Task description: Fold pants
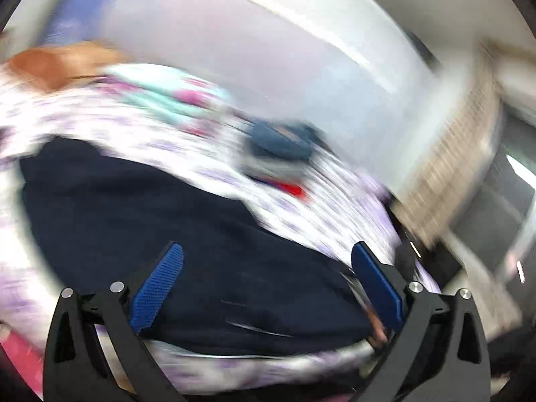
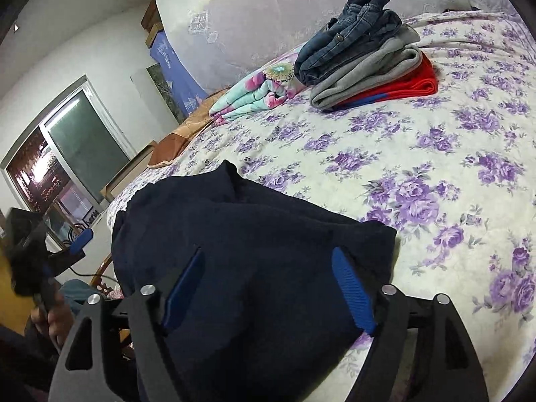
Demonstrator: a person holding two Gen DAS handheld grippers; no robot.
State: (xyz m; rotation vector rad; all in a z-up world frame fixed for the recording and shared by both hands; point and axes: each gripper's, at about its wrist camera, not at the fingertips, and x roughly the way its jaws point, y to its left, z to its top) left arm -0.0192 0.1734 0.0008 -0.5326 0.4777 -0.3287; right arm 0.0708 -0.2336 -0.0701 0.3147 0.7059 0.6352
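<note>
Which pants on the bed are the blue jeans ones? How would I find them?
Start at the big bed with the purple-flowered bedspread and look to its far side, by the pale wall. A small stack of folded clothes sits there: a red garment lowest, a grey one on it. The crumpled blue denim jeans are on top, the only denim.
</note>
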